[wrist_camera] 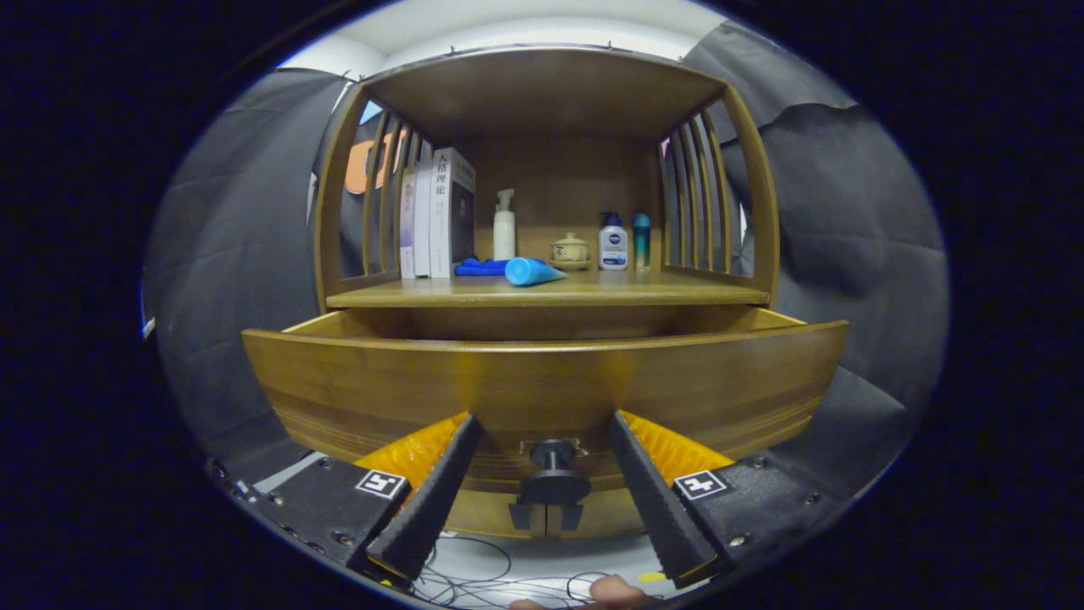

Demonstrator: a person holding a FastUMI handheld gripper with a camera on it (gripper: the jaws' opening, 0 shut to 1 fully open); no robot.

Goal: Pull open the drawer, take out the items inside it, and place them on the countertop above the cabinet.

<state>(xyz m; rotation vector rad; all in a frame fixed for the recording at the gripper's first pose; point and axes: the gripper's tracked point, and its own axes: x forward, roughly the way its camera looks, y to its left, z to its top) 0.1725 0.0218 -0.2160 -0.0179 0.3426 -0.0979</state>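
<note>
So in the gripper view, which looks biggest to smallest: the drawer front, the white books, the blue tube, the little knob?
1. Drawer front, though it's closest.
2. White books.
3 and 4. Blue tube and knob look alike; the knob sits nearer, between the open claw's fingers.

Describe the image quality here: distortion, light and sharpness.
Gripper view: fisheye bends the drawer front into a bow; light is dim and warm, the shelf roof shadowed; the countertop items are sharp, with the blue tube clear; the gripper is open, the knob between its fingers.
</note>
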